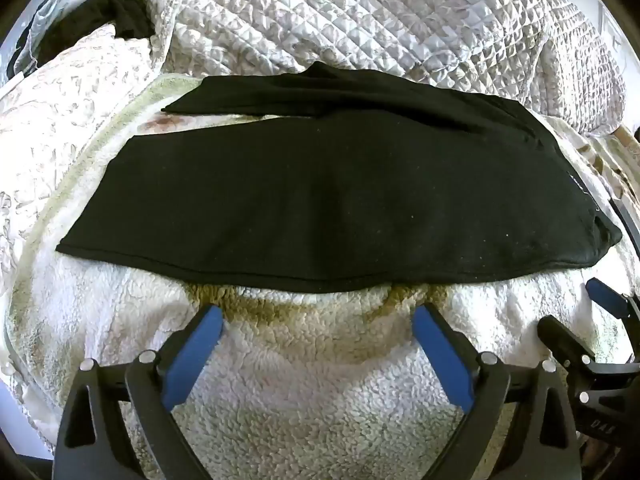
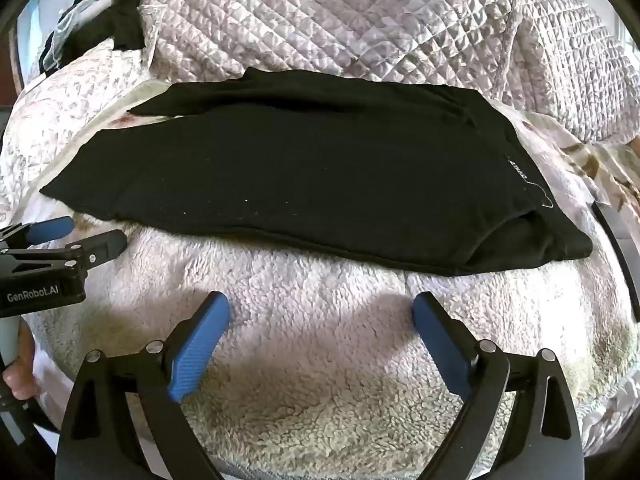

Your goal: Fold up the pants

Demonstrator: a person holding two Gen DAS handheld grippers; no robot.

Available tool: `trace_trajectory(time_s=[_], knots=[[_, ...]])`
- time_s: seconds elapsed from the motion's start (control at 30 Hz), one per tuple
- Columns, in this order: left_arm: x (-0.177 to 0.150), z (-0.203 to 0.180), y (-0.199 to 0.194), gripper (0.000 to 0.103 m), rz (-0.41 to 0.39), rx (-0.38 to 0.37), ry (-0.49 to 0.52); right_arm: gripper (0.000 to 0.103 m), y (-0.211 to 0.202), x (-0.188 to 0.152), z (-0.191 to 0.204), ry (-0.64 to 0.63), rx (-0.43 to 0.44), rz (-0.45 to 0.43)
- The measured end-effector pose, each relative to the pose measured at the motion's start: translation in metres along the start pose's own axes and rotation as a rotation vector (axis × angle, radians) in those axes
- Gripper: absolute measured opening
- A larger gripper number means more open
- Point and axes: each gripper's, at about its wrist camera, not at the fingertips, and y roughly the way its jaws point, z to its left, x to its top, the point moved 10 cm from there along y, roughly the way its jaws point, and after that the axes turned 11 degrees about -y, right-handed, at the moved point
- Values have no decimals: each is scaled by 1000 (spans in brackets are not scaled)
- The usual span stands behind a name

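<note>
Covering most of both views, a rumpled quilted off-white bedspread fills the far side of the bed, and nearer lies a shaggy cream fleece blanket that serves as the folding surface. Spread flat across that fleece are the black knit pants, lying sideways with the waistband toward the right and the two legs running left, the far leg angled slightly away from the near one so a sliver of fleece shows between them. A dark crumpled garment sits well apart at the far left corner. Poised just short of the near hem, the left gripper and the right gripper both have their blue-padded jaws spread wide with nothing between them. Folding appears not yet begun, or only the first lengthwise fold remains. Next, each gripper would likely need to pinch an edge of one leg and carry it over the other.
</note>
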Motion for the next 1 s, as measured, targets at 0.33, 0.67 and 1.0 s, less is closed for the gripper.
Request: trace_trajectory(time_s=[0.33, 0.67, 1.0], knots=[[-4, -1, 1, 99, -1, -2, 4, 94, 0, 0, 0, 4, 3, 0], [-2, -2, 1, 99, 5, -4, 3, 94, -1, 0, 0, 3, 3, 0], [-2, -1, 1, 100, 7, -5, 3, 94, -1, 0, 1, 2, 3, -1]])
